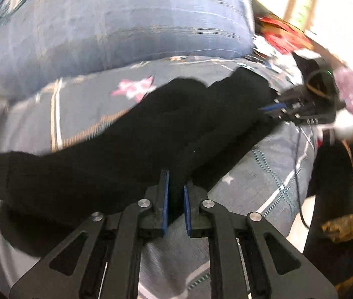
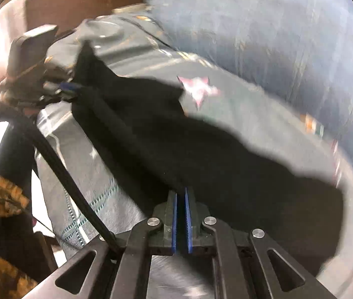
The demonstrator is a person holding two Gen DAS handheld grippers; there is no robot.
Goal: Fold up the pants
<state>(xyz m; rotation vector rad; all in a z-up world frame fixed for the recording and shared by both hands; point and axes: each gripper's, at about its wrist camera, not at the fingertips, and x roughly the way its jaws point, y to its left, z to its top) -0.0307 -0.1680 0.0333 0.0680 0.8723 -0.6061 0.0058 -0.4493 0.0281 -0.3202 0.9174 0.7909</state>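
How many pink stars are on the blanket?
1 pink star shows clearly on the grey bedspread, just beyond the black pants. The right wrist view shows the same star. The pants may hide others.

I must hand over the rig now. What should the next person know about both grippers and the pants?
Left gripper: shut on the black pants at one end.
Right gripper: shut on the pants at the other end.
Pants: stretched between both grippers over the patterned bedspread, partly bunched.
Done: both ends grasped. No finished fold visible.
Left: bring the ends together, lay the pants flat, release.
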